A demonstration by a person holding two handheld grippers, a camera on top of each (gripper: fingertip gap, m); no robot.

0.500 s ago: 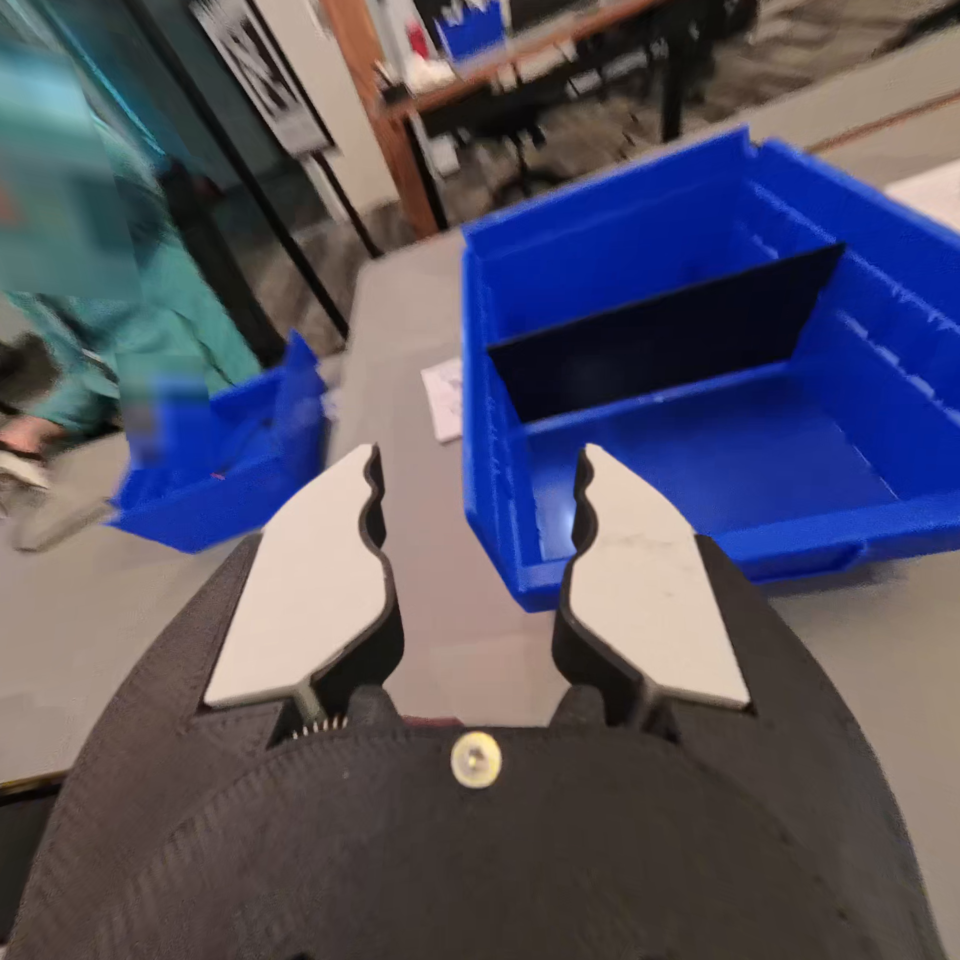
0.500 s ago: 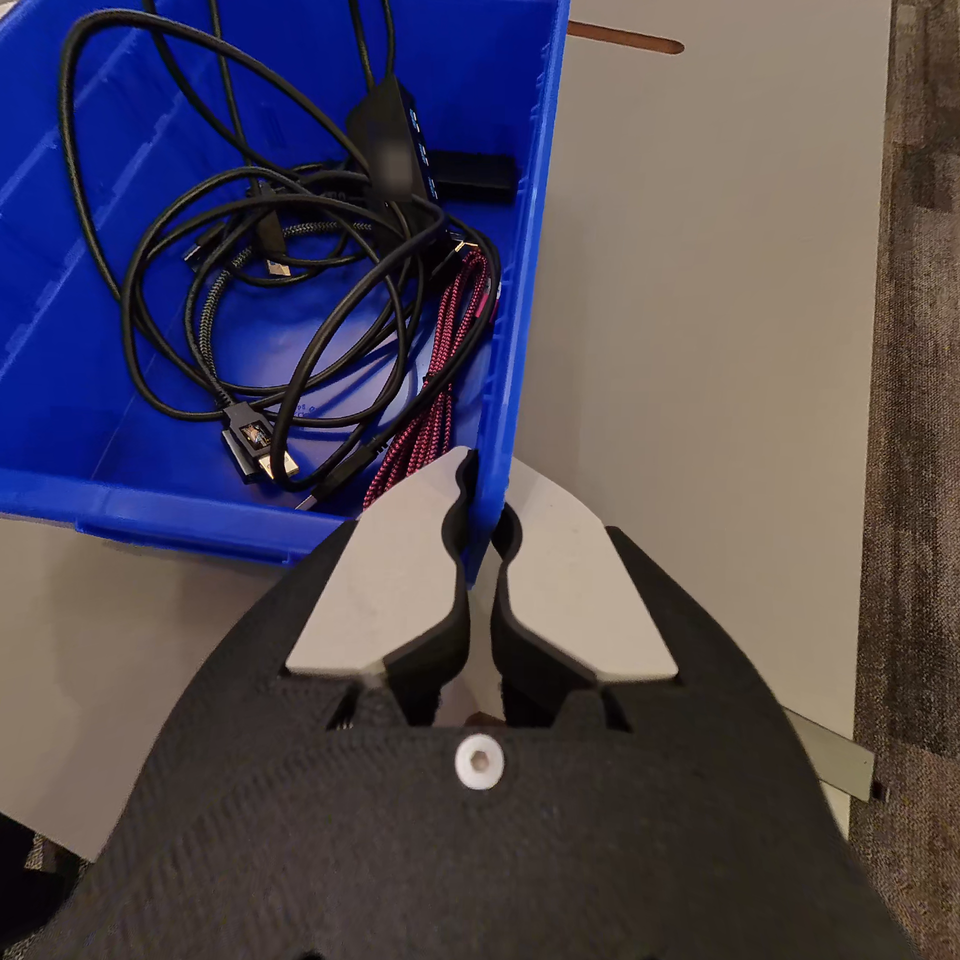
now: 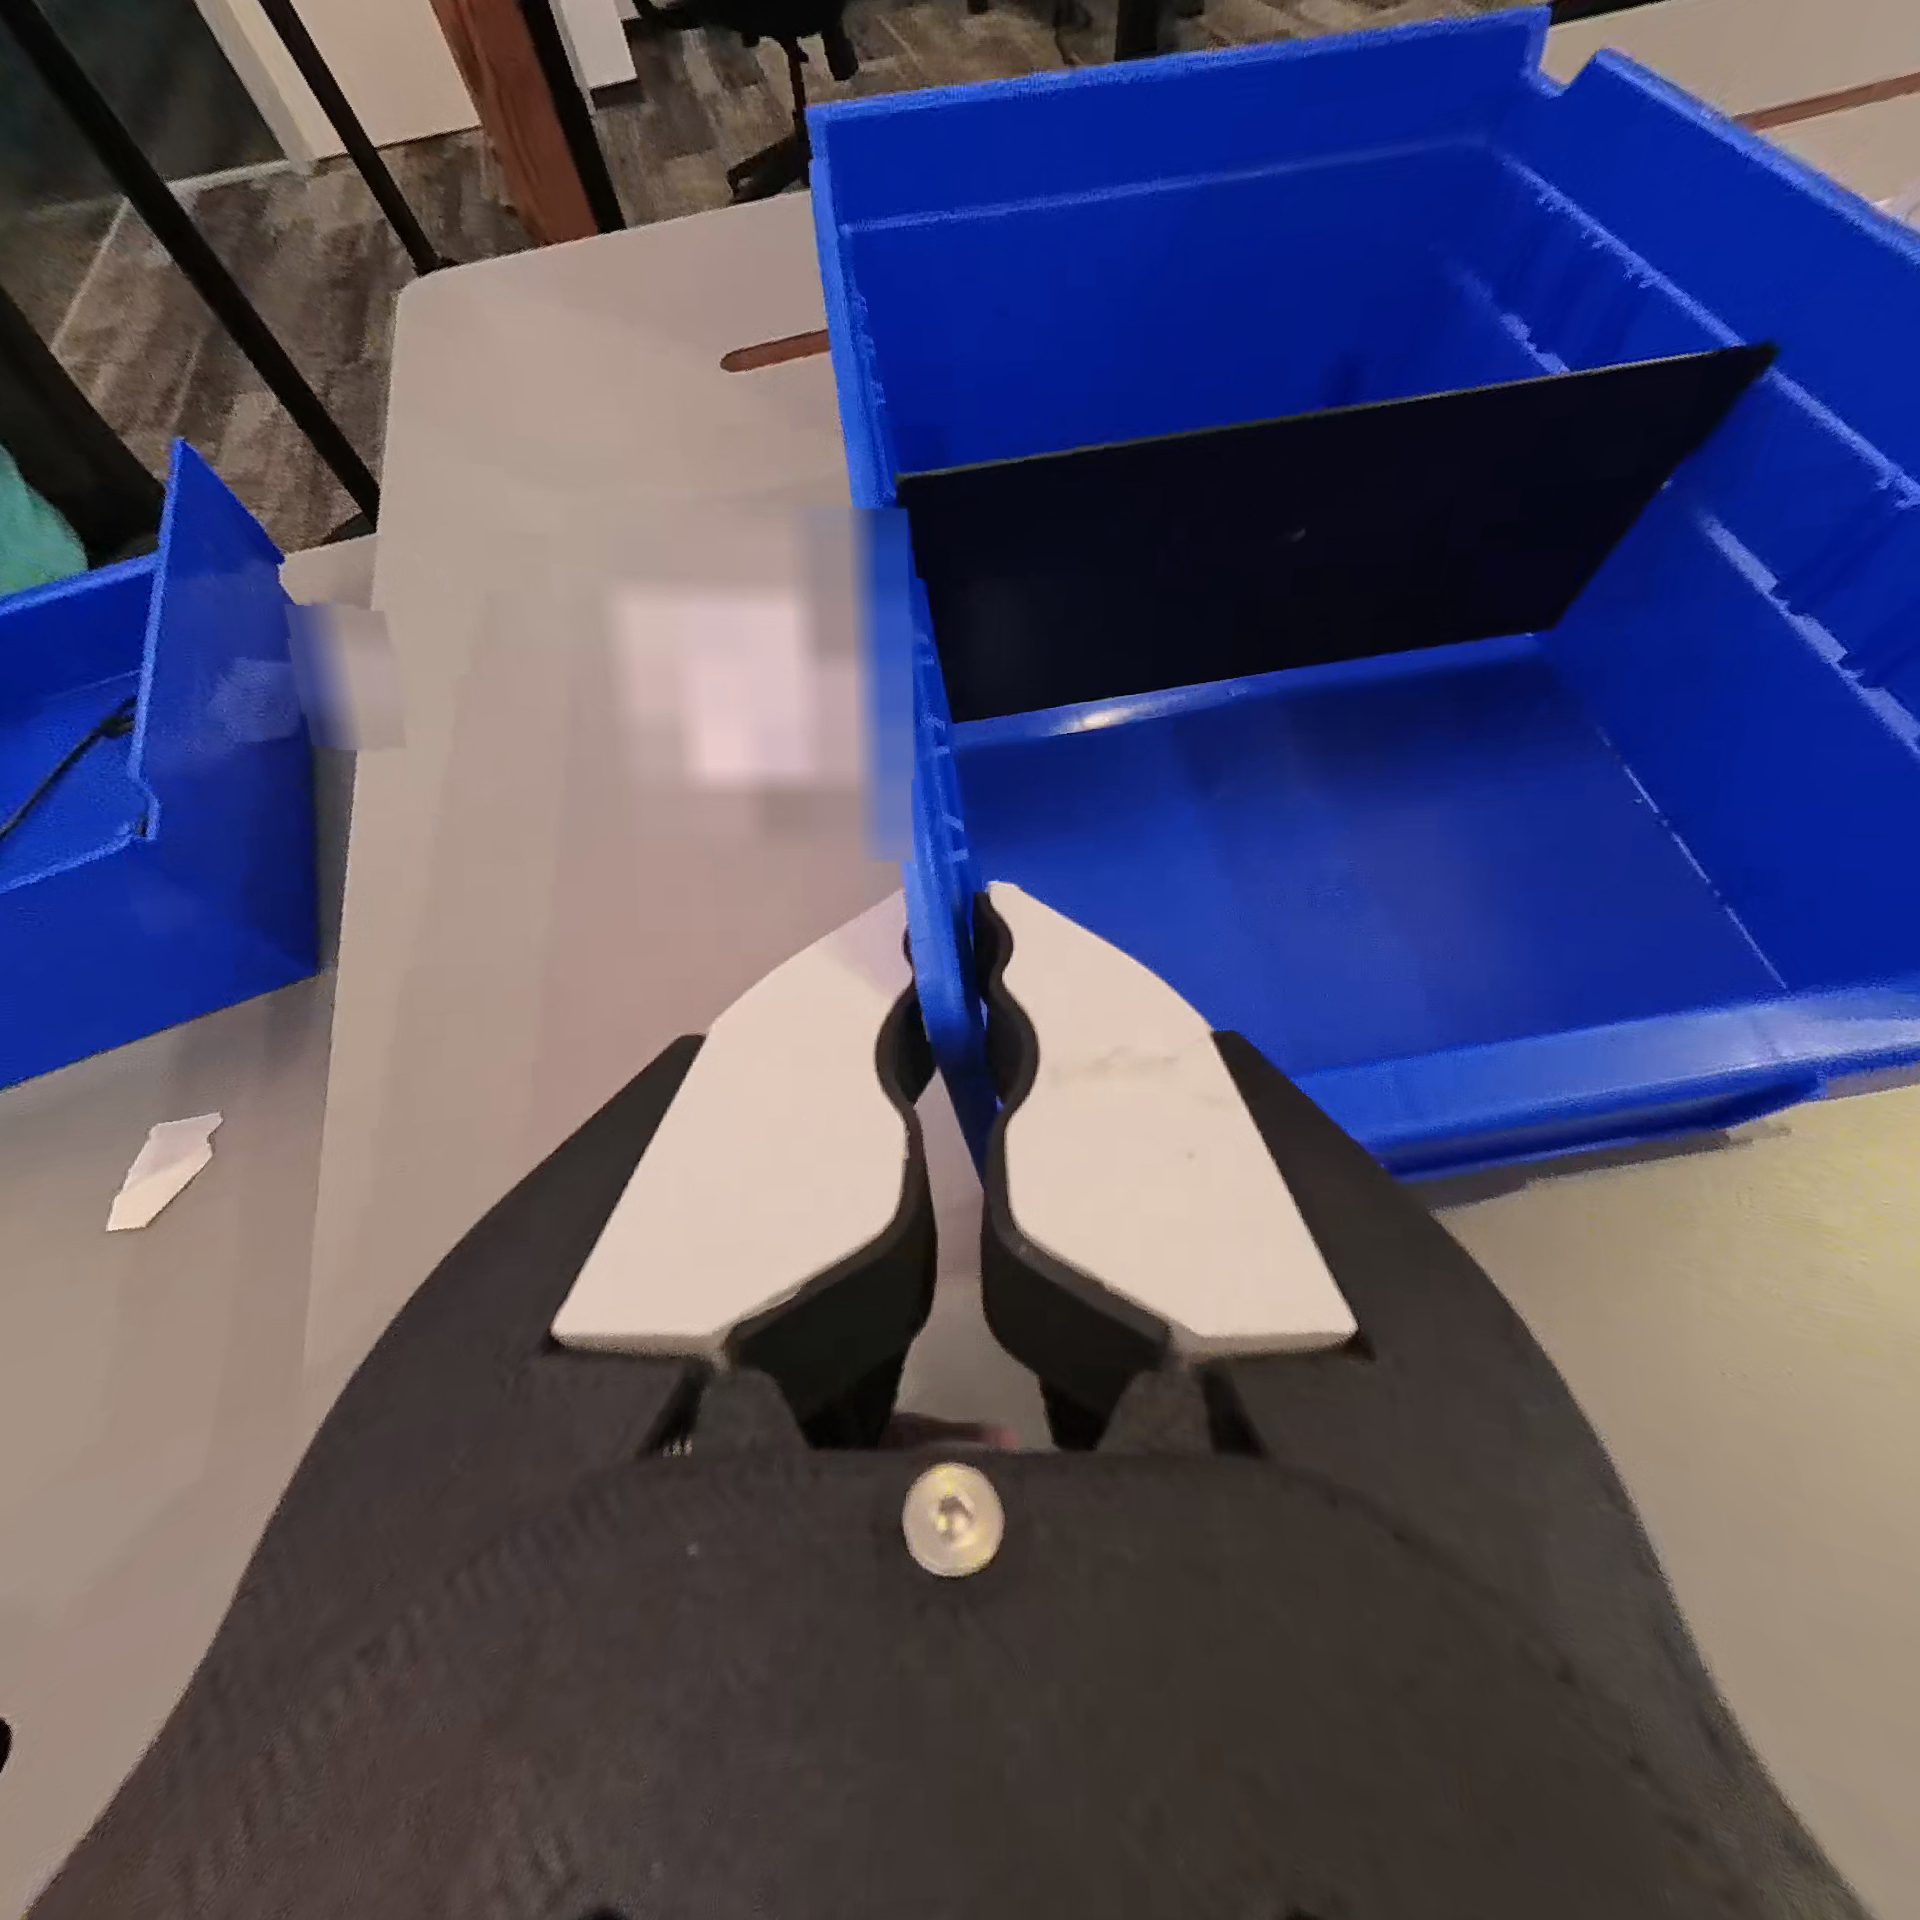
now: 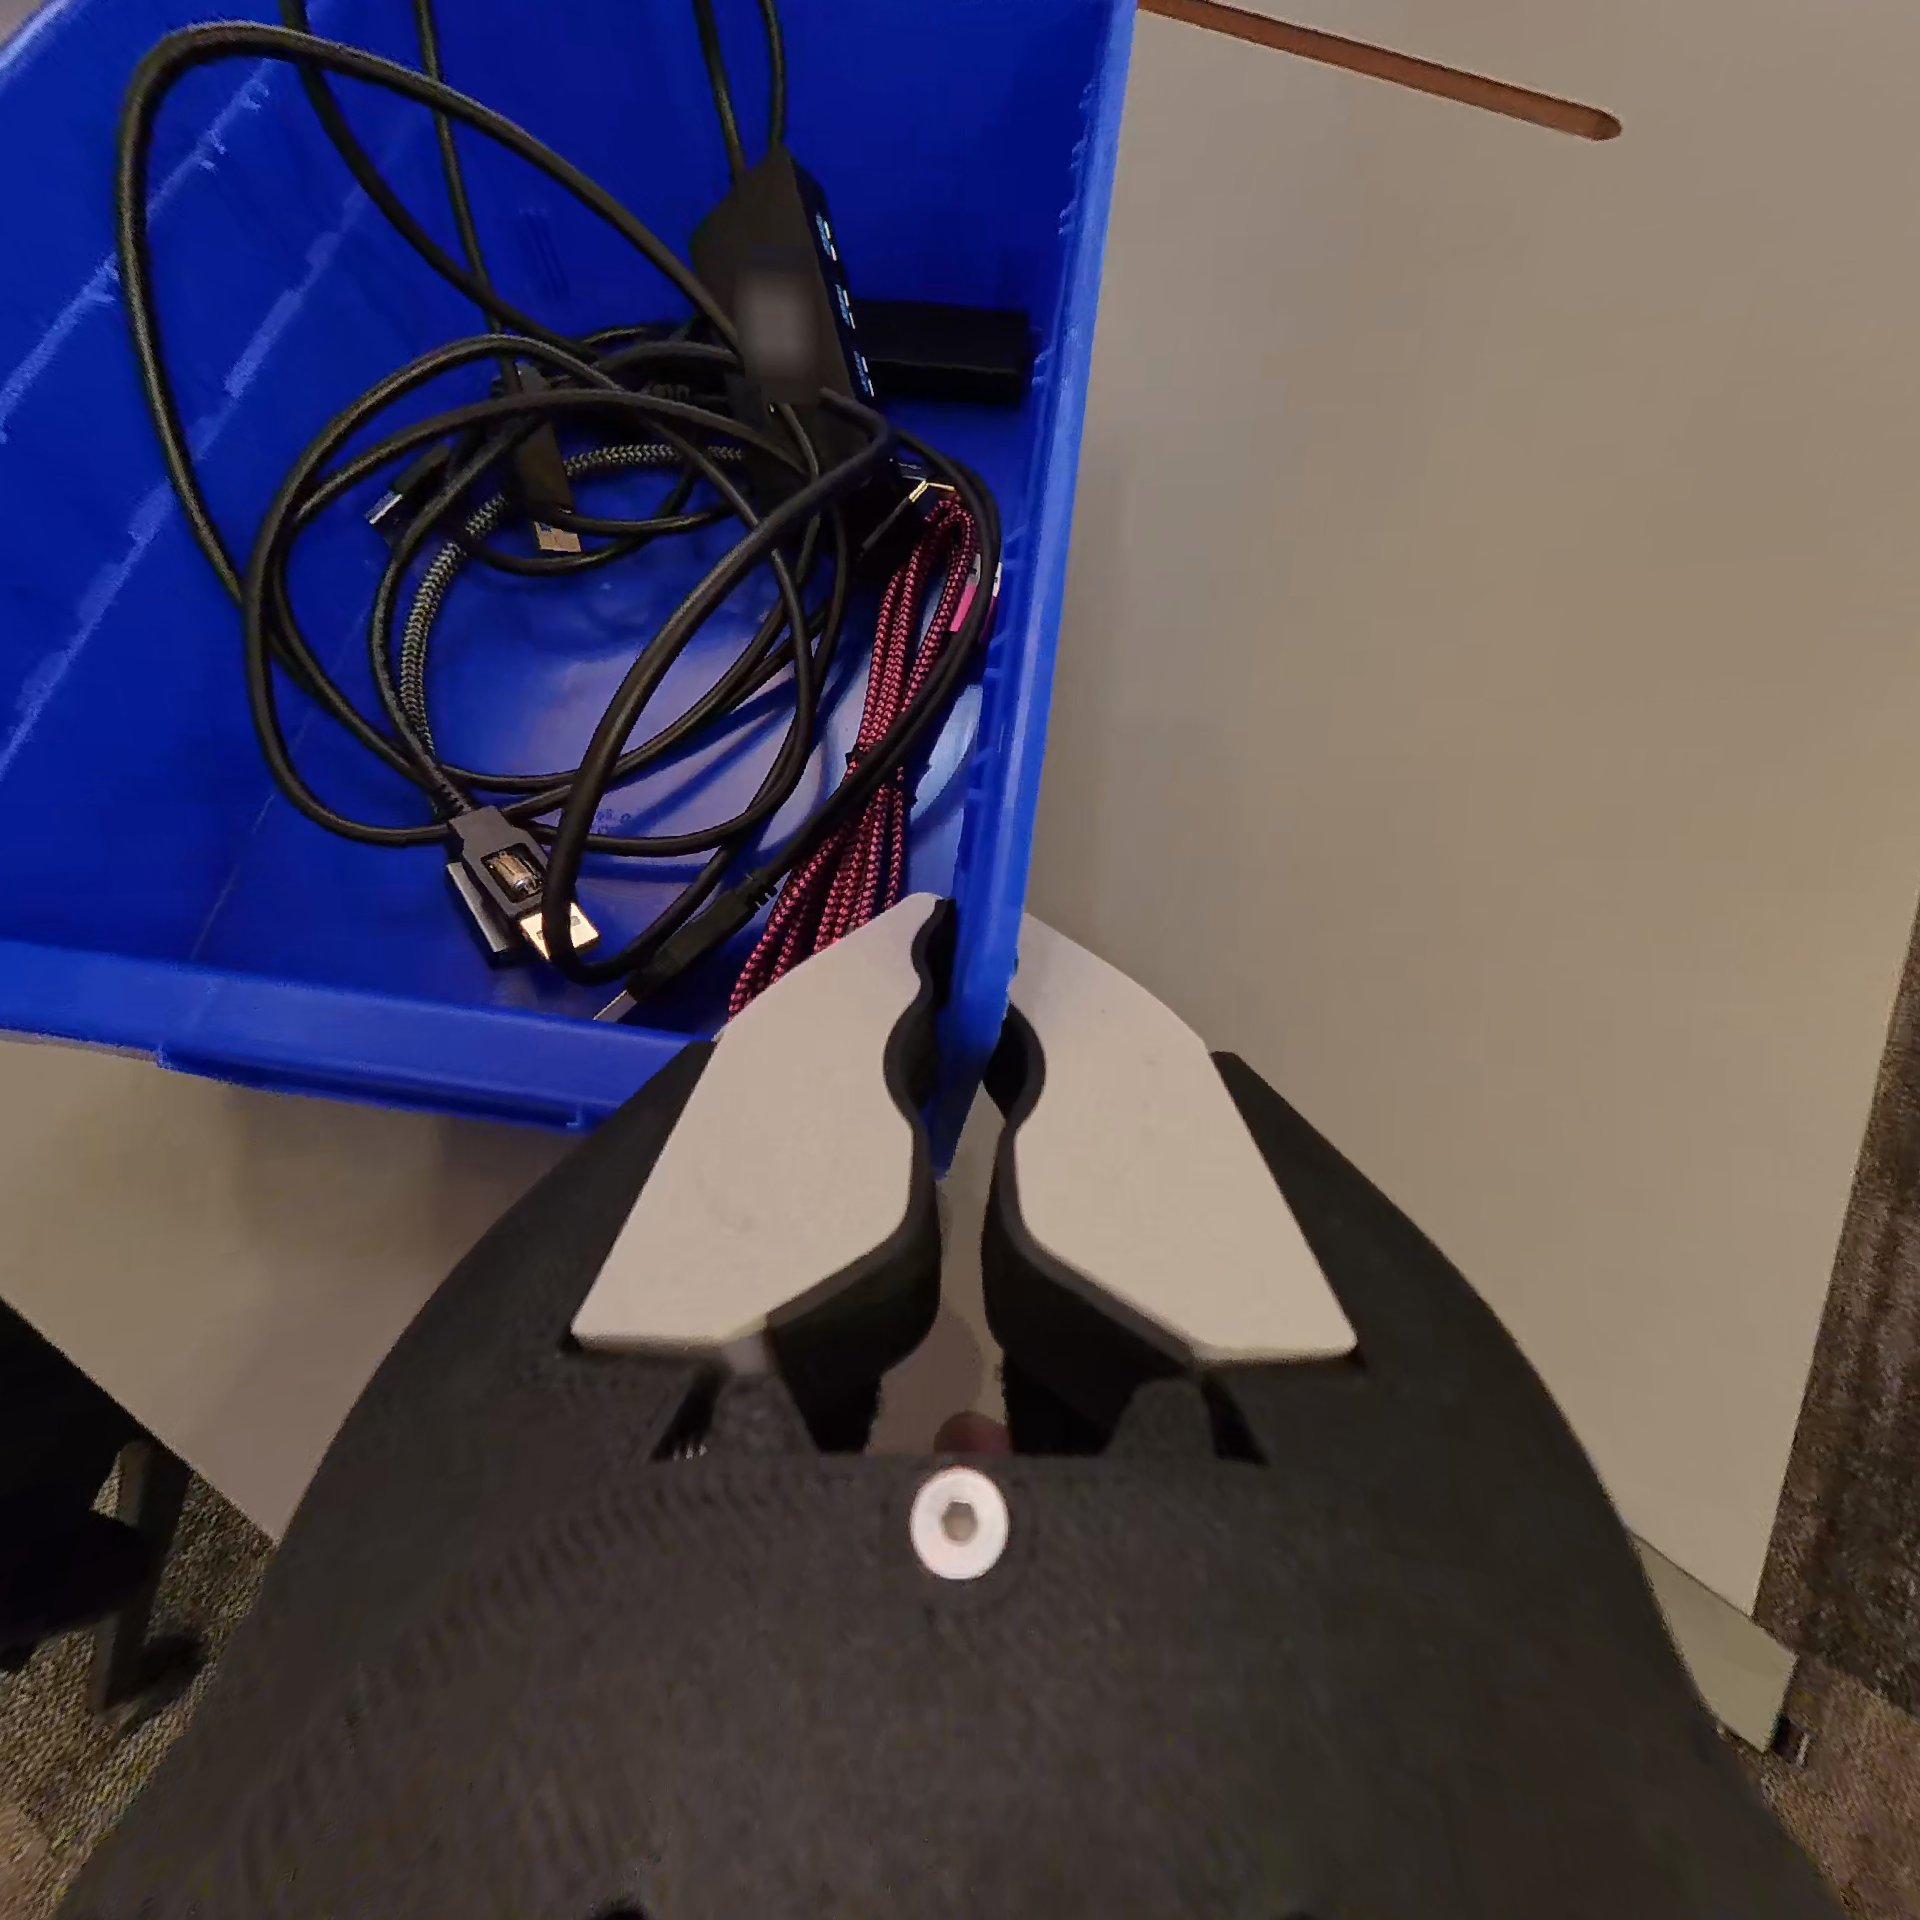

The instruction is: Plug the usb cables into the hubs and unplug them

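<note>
My left gripper (image 3: 948, 914) is shut on the left wall of a large blue bin (image 3: 1351, 883). That bin is empty and split by a black divider (image 3: 1299, 561). My right gripper (image 4: 982, 920) is shut on the right wall of a second blue bin (image 4: 156, 831). Inside that bin lie tangled black USB cables, with plugs (image 4: 509, 883) near the front wall. A red braided cable (image 4: 894, 727) lies along the right wall. A black hub (image 4: 774, 301) and another black block (image 4: 945, 343) lie at the back.
Both bins stand on a grey table (image 3: 582, 935). Another blue bin (image 3: 156, 831) shows at the left in the left wrist view, with a white paper scrap (image 3: 166, 1169) in front of it. The table's right edge meets carpet (image 4: 1849, 1351).
My left gripper was open in front of the divided bin; it has moved forward and shut on the bin's left wall. My right gripper stays shut on the cable bin's wall.
</note>
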